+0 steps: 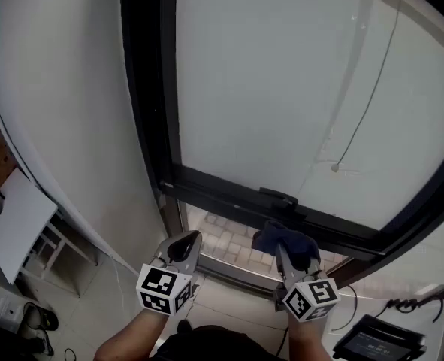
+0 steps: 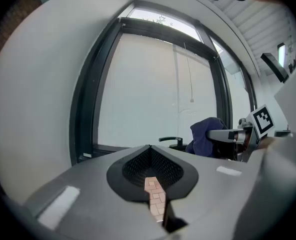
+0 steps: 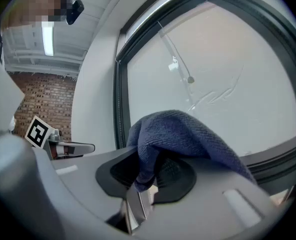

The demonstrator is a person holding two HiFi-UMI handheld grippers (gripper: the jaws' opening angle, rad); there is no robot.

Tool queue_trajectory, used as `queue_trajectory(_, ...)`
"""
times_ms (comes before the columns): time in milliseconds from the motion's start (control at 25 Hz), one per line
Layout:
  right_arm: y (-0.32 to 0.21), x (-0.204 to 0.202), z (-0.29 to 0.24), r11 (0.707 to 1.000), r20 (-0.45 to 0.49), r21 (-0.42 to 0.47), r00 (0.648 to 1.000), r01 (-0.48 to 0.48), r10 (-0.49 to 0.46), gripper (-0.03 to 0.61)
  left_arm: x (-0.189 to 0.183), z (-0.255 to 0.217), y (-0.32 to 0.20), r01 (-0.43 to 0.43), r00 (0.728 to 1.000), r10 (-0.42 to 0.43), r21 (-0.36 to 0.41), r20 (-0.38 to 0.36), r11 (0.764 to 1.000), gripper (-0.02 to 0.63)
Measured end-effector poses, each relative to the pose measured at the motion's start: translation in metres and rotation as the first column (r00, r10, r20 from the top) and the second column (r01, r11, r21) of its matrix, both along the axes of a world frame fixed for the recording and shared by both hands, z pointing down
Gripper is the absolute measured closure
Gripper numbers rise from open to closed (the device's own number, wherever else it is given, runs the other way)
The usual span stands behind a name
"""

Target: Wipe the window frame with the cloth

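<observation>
At the lower rail of the window frame [image 1: 222, 189], the right gripper [image 1: 288, 257] is clenching the blue cloth [image 1: 279, 238] near the rail, the left gripper [image 1: 182, 248] is hanging closed and empty, and the wipe is probably just starting, with pressing and sliding next.

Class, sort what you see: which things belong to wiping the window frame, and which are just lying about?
For the job:
blue cloth
right gripper, shut on it
dark window frame

Lying about:
white board
blind cord
screened device
left gripper, shut, empty
</observation>
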State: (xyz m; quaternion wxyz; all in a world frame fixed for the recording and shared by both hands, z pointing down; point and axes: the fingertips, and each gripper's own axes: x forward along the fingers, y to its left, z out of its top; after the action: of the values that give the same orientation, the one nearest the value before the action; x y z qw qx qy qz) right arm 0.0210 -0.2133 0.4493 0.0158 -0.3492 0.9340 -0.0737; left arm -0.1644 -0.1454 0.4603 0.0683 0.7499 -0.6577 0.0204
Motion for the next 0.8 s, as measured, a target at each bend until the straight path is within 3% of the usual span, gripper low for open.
queue_trajectory(560,0.023,-0.118,0.002,0.985,0.005,0.013,0.985,0.170,-0.170,0.514,-0.093,0.002,0.049,0.143,0.990,-0.143,0.004,0.018,0.990,0.620)
queue_trajectory(800,0.032,-0.163,0.003,0.979,0.003,0.018,0.979,0.202,-0.202,0.514,-0.124,0.002,0.063,0.157,0.987,-0.158,0.009,0.018,0.987,0.620)
